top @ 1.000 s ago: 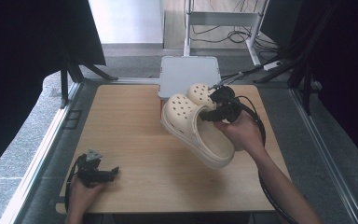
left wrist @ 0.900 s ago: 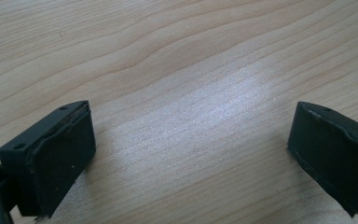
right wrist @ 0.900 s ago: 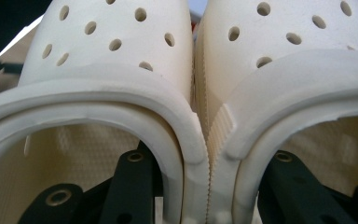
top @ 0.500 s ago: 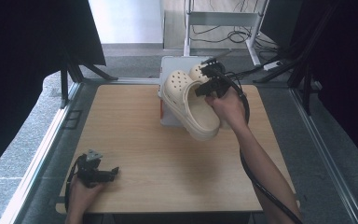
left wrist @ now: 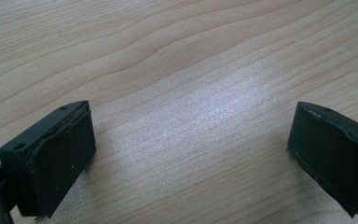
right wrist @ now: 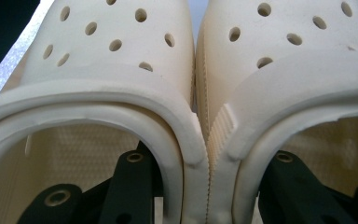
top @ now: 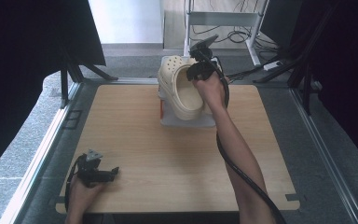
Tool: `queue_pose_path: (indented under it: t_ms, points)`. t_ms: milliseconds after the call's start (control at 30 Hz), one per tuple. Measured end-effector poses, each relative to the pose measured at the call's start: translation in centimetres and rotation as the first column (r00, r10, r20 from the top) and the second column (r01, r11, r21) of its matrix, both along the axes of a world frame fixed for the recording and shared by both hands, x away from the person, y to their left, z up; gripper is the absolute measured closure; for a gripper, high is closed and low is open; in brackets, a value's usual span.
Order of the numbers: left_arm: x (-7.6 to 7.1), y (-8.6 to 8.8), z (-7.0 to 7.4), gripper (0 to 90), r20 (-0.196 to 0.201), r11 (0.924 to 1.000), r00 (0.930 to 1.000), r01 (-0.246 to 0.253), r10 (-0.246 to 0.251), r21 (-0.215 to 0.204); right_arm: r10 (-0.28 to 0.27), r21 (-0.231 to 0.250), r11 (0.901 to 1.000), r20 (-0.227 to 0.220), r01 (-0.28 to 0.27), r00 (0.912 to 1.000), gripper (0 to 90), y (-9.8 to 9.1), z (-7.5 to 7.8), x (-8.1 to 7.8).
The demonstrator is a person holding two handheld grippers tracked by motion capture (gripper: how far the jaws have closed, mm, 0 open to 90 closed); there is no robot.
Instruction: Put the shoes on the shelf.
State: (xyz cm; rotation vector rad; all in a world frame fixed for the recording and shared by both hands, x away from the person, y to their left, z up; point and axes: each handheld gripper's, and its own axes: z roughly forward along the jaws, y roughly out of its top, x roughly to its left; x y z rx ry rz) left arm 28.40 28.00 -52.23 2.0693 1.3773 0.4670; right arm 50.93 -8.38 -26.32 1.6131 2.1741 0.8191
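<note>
Left gripper [top: 106, 173] rests idle on the table, jaws wide apart; right gripper [top: 200, 70] pinches a pair of clogs together.

Near the front left corner of the wooden table [top: 135, 140], the left one lies on bare wood with nothing between its jaws. Farther right, at the far edge, the cream clogs [top: 184, 91] hang side by side above a pale grey box [top: 186, 120]. One jaw sits inside each shoe, squeezing the two inner walls [right wrist: 200, 140] together. They look like light, springy foam, perforated and slightly grippy, so that doubled wall seems a sound hold, though the pair may swing or splay at the toes.
</note>
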Motion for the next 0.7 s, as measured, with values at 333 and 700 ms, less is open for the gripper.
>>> queue_pose_path:
  t_ms: [333, 700]
  points:
    - [0.1, -0.1, 0.0, 0.5, 0.006, 1.0000, 1.0000, -0.003, 0.003, 0.002, -0.106, -0.014, 0.9943, -0.005, 0.106, 0.9943, 65.8, 1.4, -0.9, 3.8]
    - [0.2, -0.1, -0.1, 0.6, 0.009, 1.0000, 1.0000, -0.003, 0.003, 0.002, -0.191, -0.016, 0.9814, -0.002, 0.191, 0.9815, 65.8, 1.8, -1.9, 7.9]
